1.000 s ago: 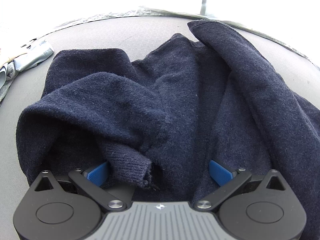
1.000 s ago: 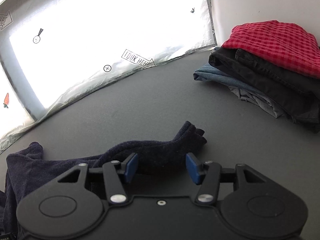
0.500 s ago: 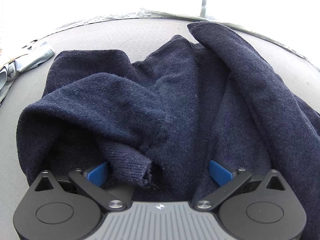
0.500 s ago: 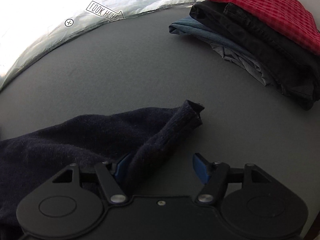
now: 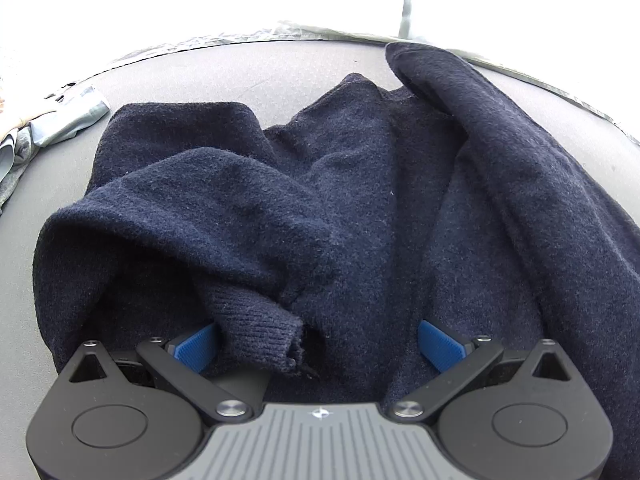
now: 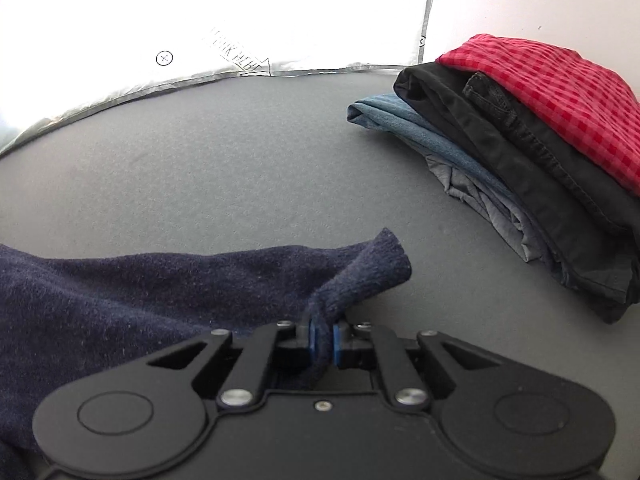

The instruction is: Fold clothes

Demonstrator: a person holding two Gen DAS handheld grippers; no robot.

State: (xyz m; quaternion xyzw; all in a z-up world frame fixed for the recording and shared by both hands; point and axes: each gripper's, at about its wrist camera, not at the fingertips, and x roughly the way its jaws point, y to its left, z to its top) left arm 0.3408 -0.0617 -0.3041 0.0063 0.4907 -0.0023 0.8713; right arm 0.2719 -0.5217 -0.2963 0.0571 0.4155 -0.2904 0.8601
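Note:
A dark navy knit sweater lies crumpled on the grey table. In the left wrist view one sleeve is folded across its body, with the ribbed cuff lying between my fingers. My left gripper stands open, its blue pads wide apart over the fabric. In the right wrist view the sweater's other sleeve end reaches toward the right. My right gripper is shut on that sleeve, pinching it just behind the cuff.
A stack of folded clothes sits at the right: red checked on top, then black, blue and grey. A pale grey garment lies at the table's left edge. A bright white backdrop with printed marks rises behind the table.
My right gripper has closed on the sleeve end it was straddling, and its view has shifted over the table. The left gripper and the sweater's body have stayed put.

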